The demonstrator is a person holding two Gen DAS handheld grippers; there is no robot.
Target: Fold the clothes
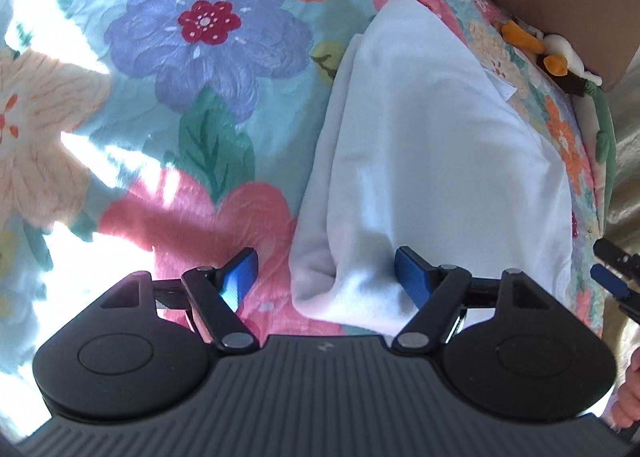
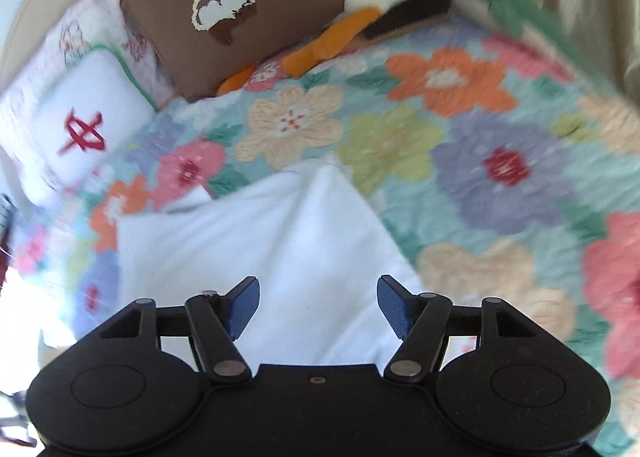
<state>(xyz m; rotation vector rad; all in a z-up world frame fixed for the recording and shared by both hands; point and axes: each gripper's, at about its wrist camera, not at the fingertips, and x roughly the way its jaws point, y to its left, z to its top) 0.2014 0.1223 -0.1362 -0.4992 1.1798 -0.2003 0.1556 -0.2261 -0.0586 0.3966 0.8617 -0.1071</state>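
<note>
Left wrist view: the left tongs (image 1: 325,277) stand spread apart at the bottom of the frame, with nothing between the blue pads.
Garment: a white cloth (image 1: 440,161) lies on the bed, running from the lower centre to the upper right; its near rolled edge sits just in front of the right pad, not pinched.
Right wrist view: the right tongs (image 2: 319,307) are also released, jaws wide, hovering over the same white cloth (image 2: 260,245), which fills the lower centre of the frame.
Bed: a flowered quilt (image 2: 500,177) carries the cloth; a brown cushion (image 2: 240,37) and a white pillow (image 2: 80,117) sit at the upper left.
Done so far: the cloth looks doubled over, with layered edges and a loose corner showing.
Left to do: judging by its uneven outline, it likely needs another fold and some smoothing.
</note>
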